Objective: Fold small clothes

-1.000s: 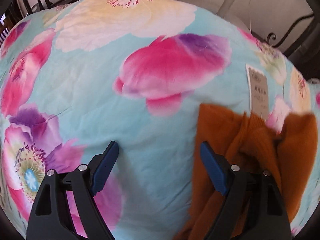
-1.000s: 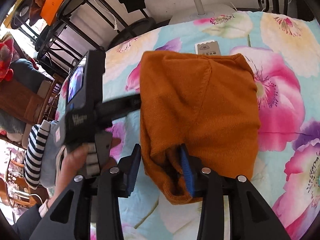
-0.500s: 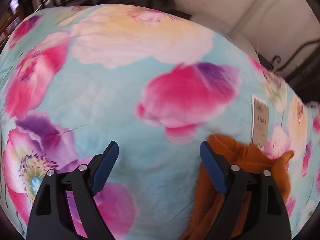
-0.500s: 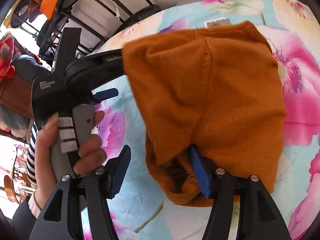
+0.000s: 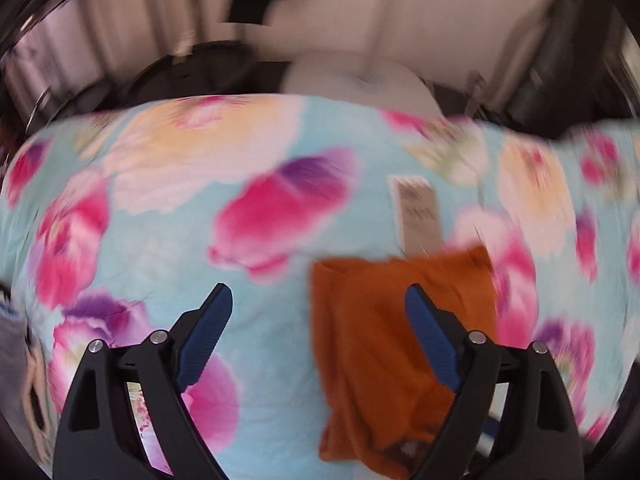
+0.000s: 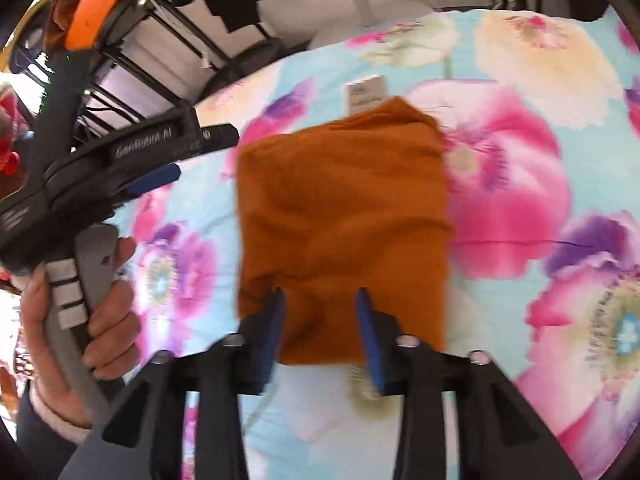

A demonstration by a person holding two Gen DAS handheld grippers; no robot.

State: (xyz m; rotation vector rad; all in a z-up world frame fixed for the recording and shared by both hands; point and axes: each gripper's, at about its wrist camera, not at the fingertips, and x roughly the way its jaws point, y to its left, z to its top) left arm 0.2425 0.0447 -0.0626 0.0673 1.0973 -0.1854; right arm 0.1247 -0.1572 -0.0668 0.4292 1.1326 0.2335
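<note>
Right tongs (image 6: 320, 312) have just been closing, near hem of the rust-orange knit garment (image 6: 340, 216) between their pads - grip looks on. Garment lies folded into a compact rectangle on floral bedspread (image 6: 540, 152). Left tongs (image 5: 320, 320) open, empty, beside it - fold mostly done, tidying left.

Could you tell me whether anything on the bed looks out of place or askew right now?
Only a small thing: the paper tag sticks out from under the far edge of the folded orange knit onto the floral sheet. The fold's far corner looks slightly rumpled.
</note>
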